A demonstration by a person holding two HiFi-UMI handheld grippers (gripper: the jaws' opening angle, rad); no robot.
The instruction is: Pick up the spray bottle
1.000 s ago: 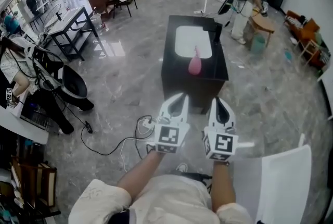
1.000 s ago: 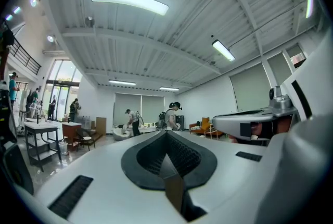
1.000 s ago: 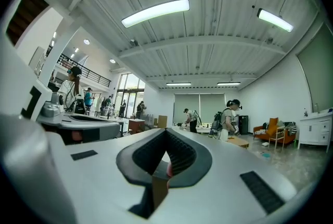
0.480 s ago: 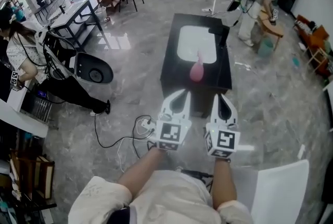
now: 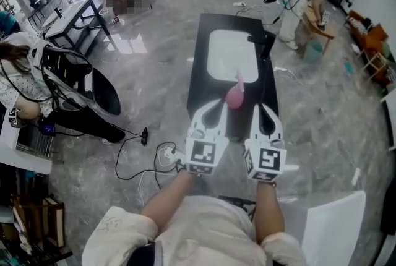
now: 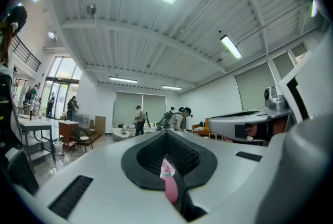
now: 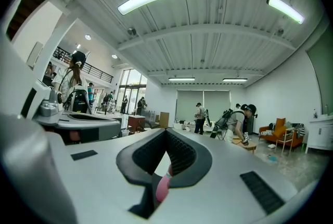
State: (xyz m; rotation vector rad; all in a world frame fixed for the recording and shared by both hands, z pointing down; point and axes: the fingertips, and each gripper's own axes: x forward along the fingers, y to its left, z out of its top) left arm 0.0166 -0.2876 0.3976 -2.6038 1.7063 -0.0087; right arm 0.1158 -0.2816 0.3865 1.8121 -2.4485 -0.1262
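Note:
A pink spray bottle stands at the near edge of a white mat on a black table. My left gripper and right gripper are held side by side in front of the table's near end, both pointing at it, short of the bottle. Each has its jaws together with nothing between them. In the left gripper view the bottle shows pink through the slit between the pads. It shows the same way in the right gripper view.
A black object stands on the table's far right. A cable and power strip lie on the floor to the left. A person with dark gear sits further left. A white board lies at the lower right. People stand at the back.
The table and the pink bottle have come closer and now sit just ahead of the gripper tips. Both grippers kept their side-by-side pose with jaws together.

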